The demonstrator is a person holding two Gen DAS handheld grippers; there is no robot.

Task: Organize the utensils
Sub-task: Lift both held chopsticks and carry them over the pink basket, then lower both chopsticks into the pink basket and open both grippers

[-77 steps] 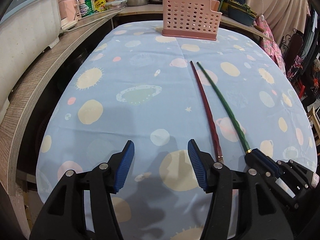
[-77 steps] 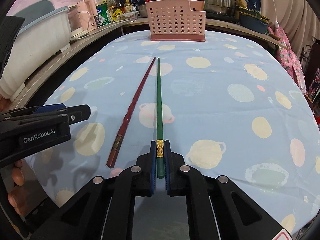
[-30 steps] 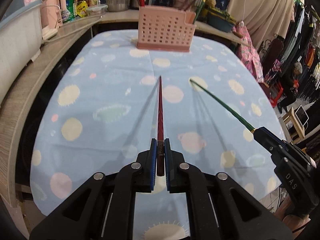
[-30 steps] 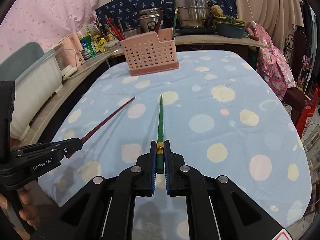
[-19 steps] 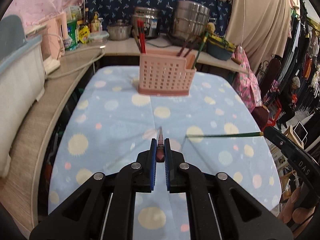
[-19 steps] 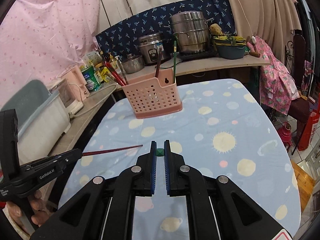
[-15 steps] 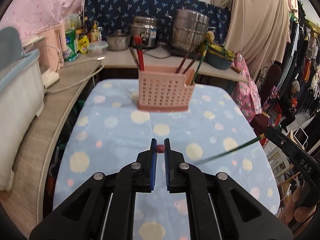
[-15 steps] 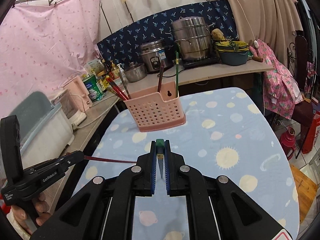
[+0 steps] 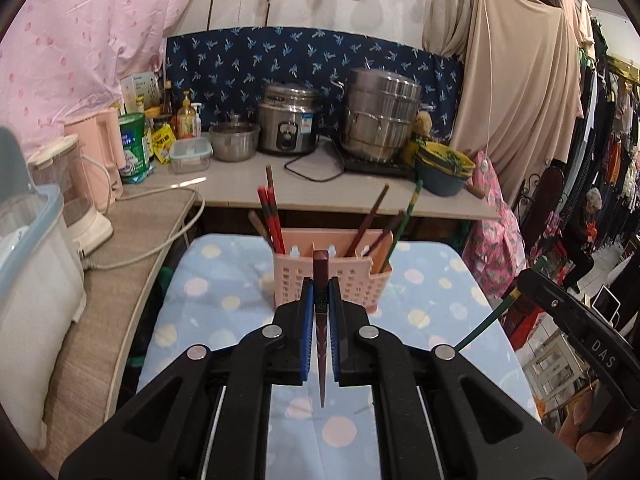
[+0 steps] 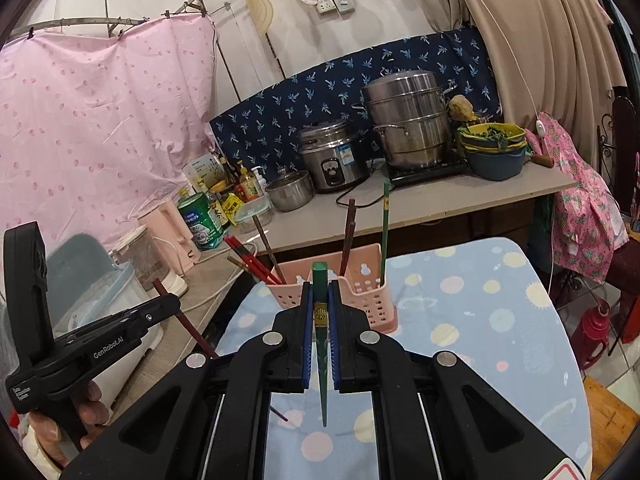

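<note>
My left gripper (image 9: pixel 320 300) is shut on a dark red chopstick (image 9: pixel 321 344), which hangs thick end up with its tip pointing down above the tablecloth. My right gripper (image 10: pixel 320 312) is shut on a green chopstick (image 10: pixel 321 360) held the same way. Both are raised in front of the pink perforated utensil holder (image 9: pixel 344 280), which stands at the table's far end with several chopsticks upright in its compartments. The right gripper (image 9: pixel 536 280) with its green chopstick (image 9: pixel 486 320) shows at the right of the left wrist view. The left gripper (image 10: pixel 168 304) shows at the left of the right wrist view.
The table (image 9: pixel 224 280) wears a light blue cloth with pastel dots. Behind it a counter (image 9: pixel 240 188) carries a rice cooker (image 9: pixel 288 120), a steel steamer pot (image 9: pixel 380 116), bottles and cables. A white tub (image 9: pixel 32 264) sits on the left ledge. Clothes hang at right.
Both grippers have lifted their chopsticks off the table and risen toward the pink holder. The chopsticks have swung from pointing forward to hanging tip down.
</note>
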